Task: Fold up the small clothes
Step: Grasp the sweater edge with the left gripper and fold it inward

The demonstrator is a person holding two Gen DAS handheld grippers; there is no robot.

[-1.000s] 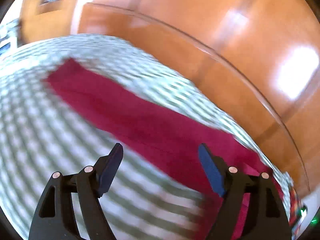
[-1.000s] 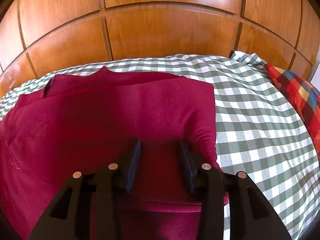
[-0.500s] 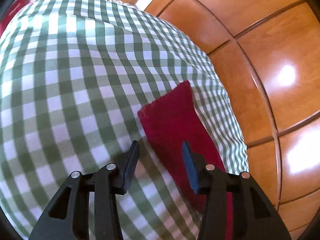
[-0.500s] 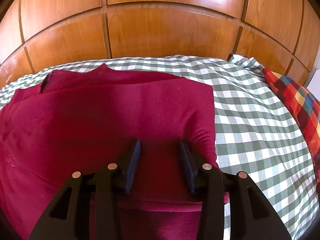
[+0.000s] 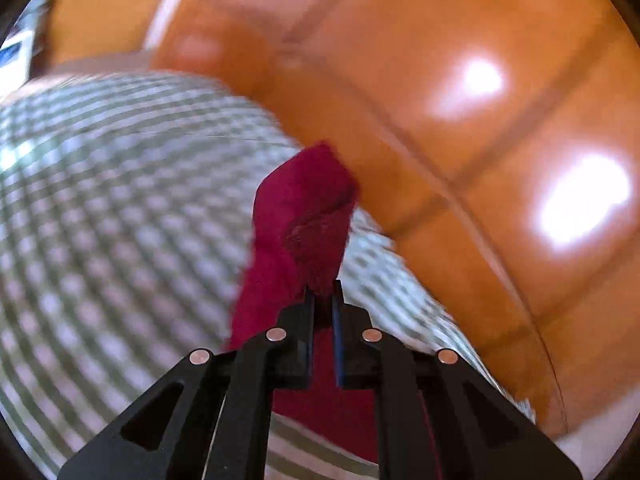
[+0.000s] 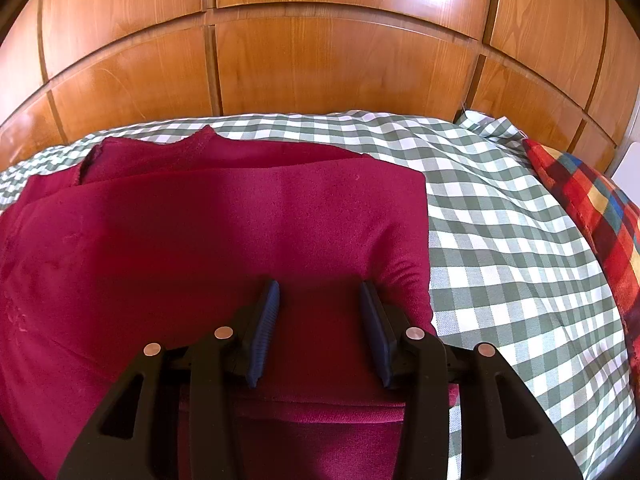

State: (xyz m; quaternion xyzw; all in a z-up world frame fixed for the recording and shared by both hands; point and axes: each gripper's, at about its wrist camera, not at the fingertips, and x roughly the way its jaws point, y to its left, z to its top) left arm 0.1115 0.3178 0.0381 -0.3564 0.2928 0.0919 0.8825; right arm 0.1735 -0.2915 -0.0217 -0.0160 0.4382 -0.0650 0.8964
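**Red top partly folded, one sleeve end lifted**

Red top (image 6: 224, 240) lies spread on the bed, and it looks only partly folded. One flat layer is already laid over the body of the top, with the neck edge peeking out behind it. More folds are still needed to make it small, I think.

The left gripper (image 5: 323, 304) has its fingers pressed together, pinching a narrow end of the red cloth (image 5: 304, 216), most likely a sleeve. That end stands up off the bed. It probably goes across the top next.

The right gripper (image 6: 320, 320) rests on the near part of the top. Its fingers are spread apart, with cloth lying flat between them, not pinched.

The bed has a green and white checked sheet (image 6: 500, 240). A shiny wooden panel wall (image 6: 320, 60) runs behind it. A bright checked pillow (image 6: 592, 216) sits at the right edge.
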